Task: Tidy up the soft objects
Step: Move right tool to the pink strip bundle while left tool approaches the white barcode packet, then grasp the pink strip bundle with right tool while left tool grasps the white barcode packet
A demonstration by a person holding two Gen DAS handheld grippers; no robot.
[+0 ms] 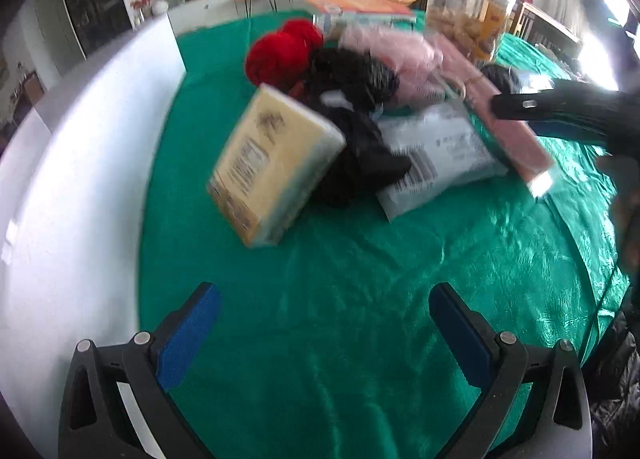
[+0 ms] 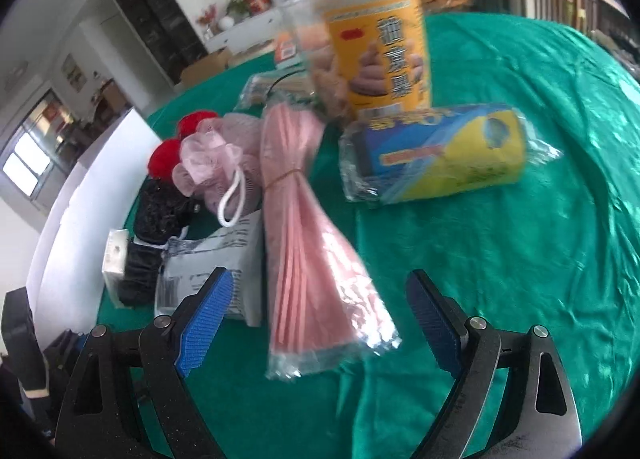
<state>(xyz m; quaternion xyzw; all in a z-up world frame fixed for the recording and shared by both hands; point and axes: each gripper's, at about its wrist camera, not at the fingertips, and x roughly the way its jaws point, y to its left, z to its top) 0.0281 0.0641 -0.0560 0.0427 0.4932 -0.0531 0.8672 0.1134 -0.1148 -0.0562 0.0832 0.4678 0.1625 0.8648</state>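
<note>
A pile of soft goods lies on the green cloth [image 1: 360, 279]. It holds a tan tissue pack [image 1: 276, 167], black fabric [image 1: 360, 163], red yarn [image 1: 280, 51], a pink bath pouf [image 2: 216, 155], a grey mailer bag [image 1: 436, 155] and a pink bundle of bags [image 2: 308, 227]. My left gripper [image 1: 324, 323] is open and empty, short of the tissue pack. My right gripper [image 2: 318, 307] is open, with the near end of the pink bundle between its fingers. The right gripper also shows at the right edge of the left wrist view [image 1: 560, 111].
A clear snack jar [image 2: 360, 43] stands behind the pile. A yellow and blue roll in plastic [image 2: 440, 155] lies to its right. A white box wall [image 1: 80, 179] borders the cloth on the left. Flat orange items [image 1: 356, 5] lie at the back.
</note>
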